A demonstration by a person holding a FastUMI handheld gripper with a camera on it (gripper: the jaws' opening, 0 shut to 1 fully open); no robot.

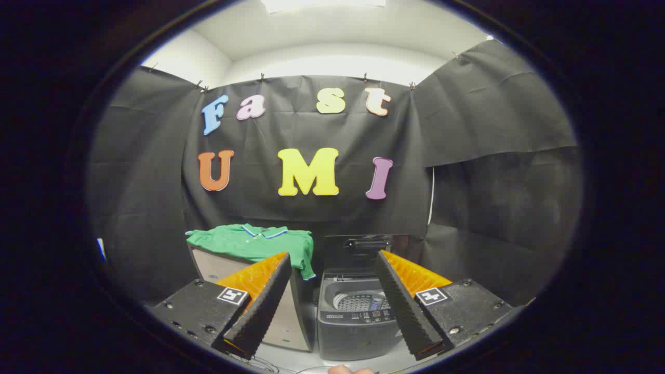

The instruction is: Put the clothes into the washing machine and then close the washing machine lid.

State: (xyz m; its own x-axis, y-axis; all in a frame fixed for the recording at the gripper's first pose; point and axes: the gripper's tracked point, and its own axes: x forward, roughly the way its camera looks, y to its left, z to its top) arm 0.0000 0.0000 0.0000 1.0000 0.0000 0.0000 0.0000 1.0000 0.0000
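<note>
Hovering spread and empty, the gripper [332, 259] faces an open washer [358, 306] — shirt [254, 241] unloaded on its box [213, 265], lid [366, 249] up.

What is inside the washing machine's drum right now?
Through the open washing machine, under its raised lid, only bare perforated drum shows; one finger hides part of it. The green shirt lies on the box. The gripper is open.

Cloth-walled test booth [493, 130], toy washing machine [356, 311]
</note>
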